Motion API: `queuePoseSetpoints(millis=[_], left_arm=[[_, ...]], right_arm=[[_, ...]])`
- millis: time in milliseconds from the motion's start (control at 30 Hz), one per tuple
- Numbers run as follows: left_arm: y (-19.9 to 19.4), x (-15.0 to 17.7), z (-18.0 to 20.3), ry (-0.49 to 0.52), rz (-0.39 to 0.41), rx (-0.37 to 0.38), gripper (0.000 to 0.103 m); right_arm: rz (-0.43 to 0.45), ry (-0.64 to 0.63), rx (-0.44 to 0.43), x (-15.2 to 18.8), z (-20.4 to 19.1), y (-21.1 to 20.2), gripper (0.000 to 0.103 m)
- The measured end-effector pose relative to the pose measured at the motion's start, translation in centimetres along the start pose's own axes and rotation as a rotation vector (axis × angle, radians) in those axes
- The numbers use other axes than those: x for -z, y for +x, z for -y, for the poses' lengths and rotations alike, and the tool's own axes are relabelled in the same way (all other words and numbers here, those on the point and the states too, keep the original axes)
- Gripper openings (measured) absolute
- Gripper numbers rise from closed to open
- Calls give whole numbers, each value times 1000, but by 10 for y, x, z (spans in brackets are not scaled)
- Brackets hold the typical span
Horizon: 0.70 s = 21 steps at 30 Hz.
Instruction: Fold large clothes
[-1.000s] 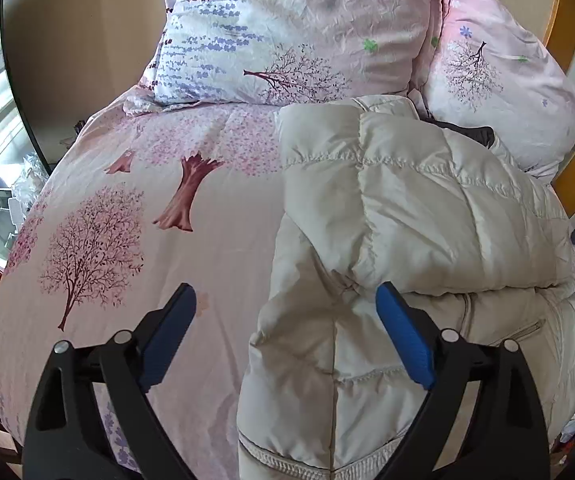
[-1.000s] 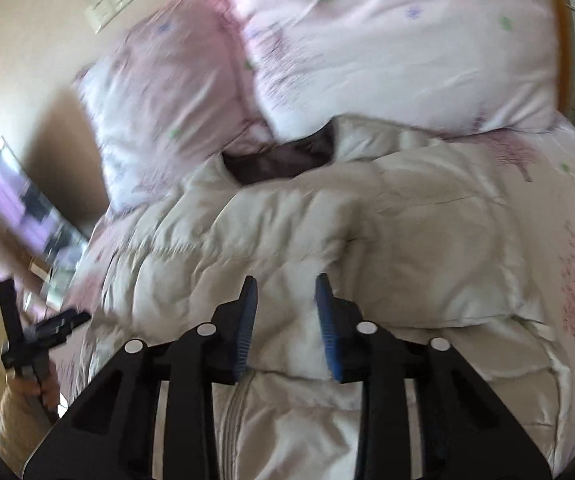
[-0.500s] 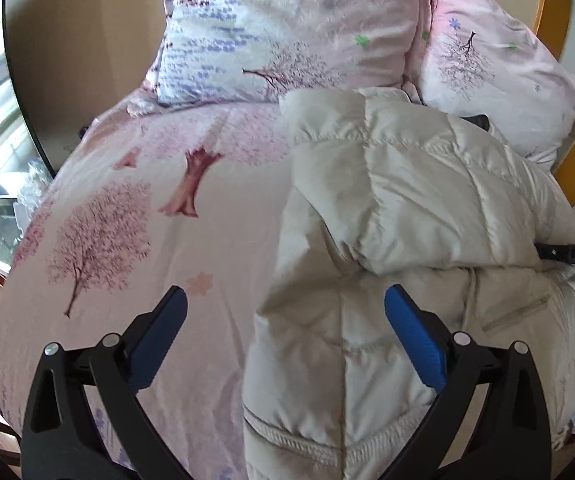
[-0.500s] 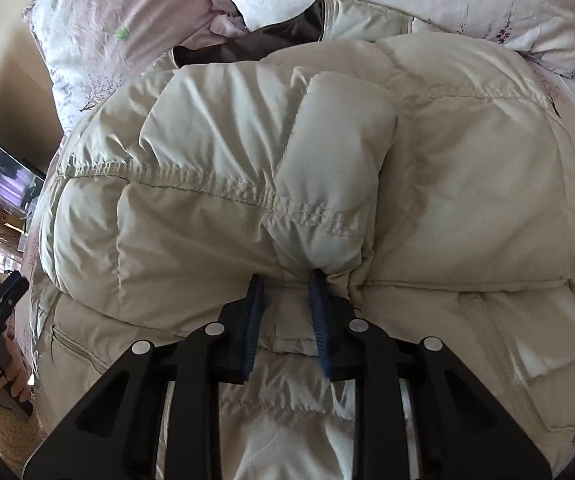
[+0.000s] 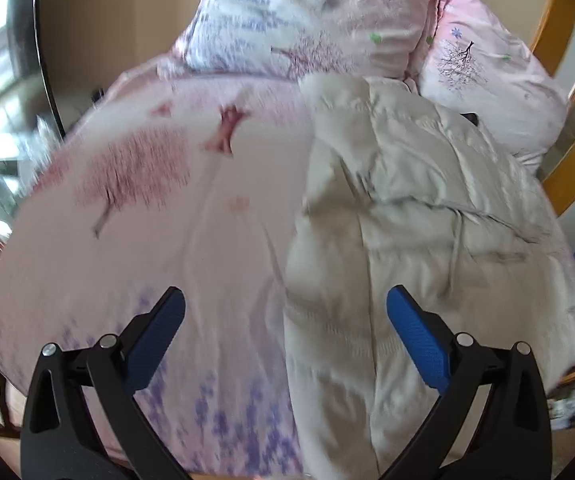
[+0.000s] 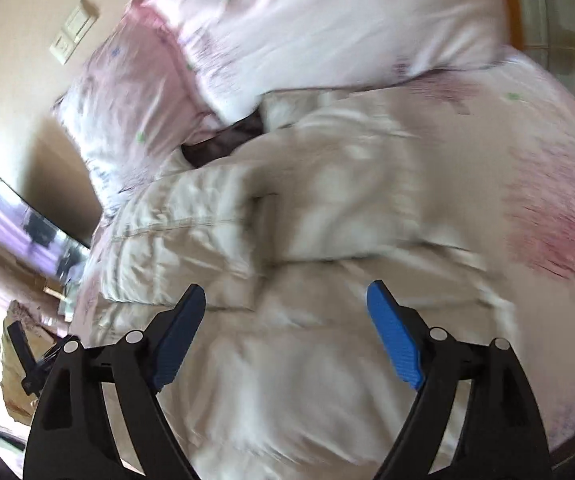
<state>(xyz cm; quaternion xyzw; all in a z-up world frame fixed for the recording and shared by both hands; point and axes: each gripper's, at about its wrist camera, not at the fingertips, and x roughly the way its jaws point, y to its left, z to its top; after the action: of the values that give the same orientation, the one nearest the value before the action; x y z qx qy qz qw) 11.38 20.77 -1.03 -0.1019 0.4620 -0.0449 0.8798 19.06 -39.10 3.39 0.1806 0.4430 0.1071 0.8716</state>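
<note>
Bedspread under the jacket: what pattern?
Pink bedspread printed with pink trees and purple flowers; clearest in the left wrist view.

Right wrist view, blurred. The right gripper (image 6: 285, 300) is hovering above the cream puffer jacket (image 6: 327, 240), its jaws opening with nothing between the blue pads (image 6: 393, 340). The jacket is lying on the pink tree-print bedspread (image 6: 559, 216), its dark lining (image 6: 223, 142) showing just below two pillows (image 6: 327, 24). A wall switch (image 6: 73, 30) is sitting above and left of the jacket.
</note>
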Motion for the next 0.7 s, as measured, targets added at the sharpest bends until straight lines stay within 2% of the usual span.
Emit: queuePoseSetpoints(millis=[100, 167, 233, 367, 467, 567, 700], left_arm=[[-1, 13, -12, -72, -40, 94, 101], [-2, 22, -15, -88, -60, 128, 101], [-4, 30, -14, -76, -60, 129, 101], [-12, 45, -7, -31, -48, 115, 101], [-10, 52, -10, -66, -96, 178, 101], [-9, 59, -11, -96, -121, 224, 101], [-8, 67, -8, -126, -145, 283, 101]], right_arm=[[-11, 63, 27, 15, 37, -17, 87], [-37, 148, 13, 27, 68, -27, 87], [-76, 208, 10, 39, 91, -30, 87], [-114, 296, 5, 65, 115, -35, 86], [-127, 336, -46, 80, 128, -38, 84], [-166, 352, -105, 91, 131, -34, 78], [-197, 359, -174, 98, 132, -32, 75]])
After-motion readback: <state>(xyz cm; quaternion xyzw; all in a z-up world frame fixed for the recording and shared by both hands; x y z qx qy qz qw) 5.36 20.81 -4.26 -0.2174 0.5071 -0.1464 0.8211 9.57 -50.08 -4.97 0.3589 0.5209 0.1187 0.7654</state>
